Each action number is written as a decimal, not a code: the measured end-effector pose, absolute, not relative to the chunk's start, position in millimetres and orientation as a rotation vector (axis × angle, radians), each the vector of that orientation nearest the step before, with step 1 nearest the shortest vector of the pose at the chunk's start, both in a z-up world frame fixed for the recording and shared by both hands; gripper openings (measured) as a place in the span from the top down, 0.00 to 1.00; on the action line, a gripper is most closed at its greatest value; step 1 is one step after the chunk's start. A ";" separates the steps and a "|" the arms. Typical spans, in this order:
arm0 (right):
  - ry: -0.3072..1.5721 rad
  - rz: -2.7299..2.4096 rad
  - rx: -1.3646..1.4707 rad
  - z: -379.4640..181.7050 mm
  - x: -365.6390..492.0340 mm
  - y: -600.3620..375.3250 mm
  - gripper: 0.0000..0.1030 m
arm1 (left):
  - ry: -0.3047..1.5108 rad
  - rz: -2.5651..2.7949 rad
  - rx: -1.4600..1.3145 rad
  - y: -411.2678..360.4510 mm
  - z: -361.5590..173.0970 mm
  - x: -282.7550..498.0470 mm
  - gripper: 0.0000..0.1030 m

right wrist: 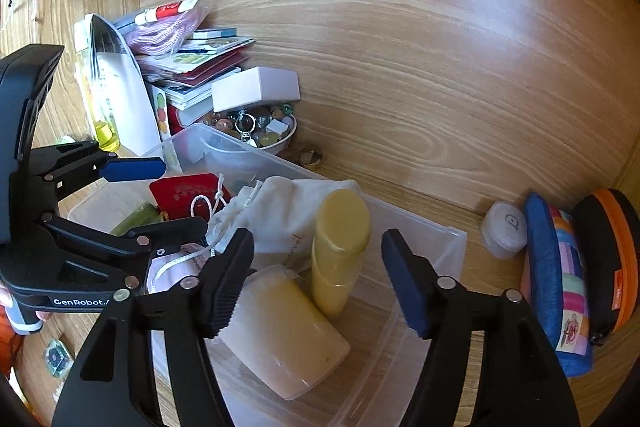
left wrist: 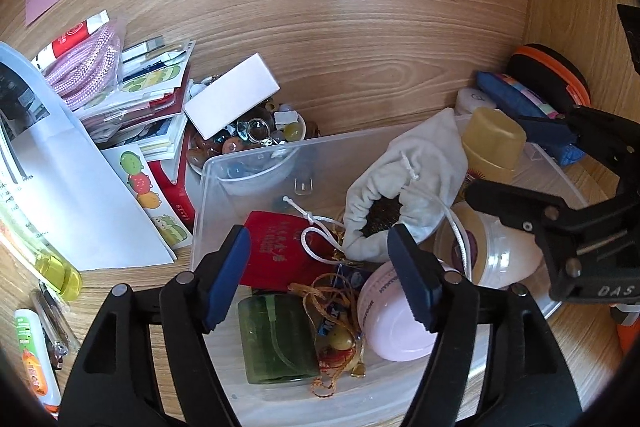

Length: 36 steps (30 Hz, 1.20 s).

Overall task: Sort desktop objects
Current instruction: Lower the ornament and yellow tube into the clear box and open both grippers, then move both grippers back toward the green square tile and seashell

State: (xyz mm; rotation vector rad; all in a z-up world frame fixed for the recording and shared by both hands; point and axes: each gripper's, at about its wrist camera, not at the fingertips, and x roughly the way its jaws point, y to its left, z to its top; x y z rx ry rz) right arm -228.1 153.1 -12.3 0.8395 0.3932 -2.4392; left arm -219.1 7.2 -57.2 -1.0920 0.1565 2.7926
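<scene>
A clear plastic bin (left wrist: 256, 155) (right wrist: 448, 247) holds a grey drawstring pouch (left wrist: 416, 179) (right wrist: 288, 211), a red booklet (left wrist: 276, 251) (right wrist: 184, 191), a green jar (left wrist: 276, 339), a pink round case (left wrist: 396, 323), a yellow bottle (left wrist: 494, 143) (right wrist: 340, 239) and a cream jar (right wrist: 288, 331). My left gripper (left wrist: 320, 275) is open and empty above the bin's contents. My right gripper (right wrist: 316, 279) is open and empty over the yellow bottle and cream jar. The left gripper also shows in the right wrist view (right wrist: 160, 195).
A bowl of beads (left wrist: 256, 131) (right wrist: 256, 131) with a white box (left wrist: 232, 99) stands behind the bin. Booklets, stickers and a pink cord (left wrist: 88, 67) pile at the left. A blue pouch (right wrist: 560, 283), an orange-black case (right wrist: 608, 255) and a small white jar (right wrist: 504, 227) sit at the right.
</scene>
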 end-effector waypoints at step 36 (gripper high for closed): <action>0.395 -2.532 0.636 36.8 -77.3 157.5 0.01 | 0.167 2.920 -0.857 -30.4 6.2 -62.2 0.04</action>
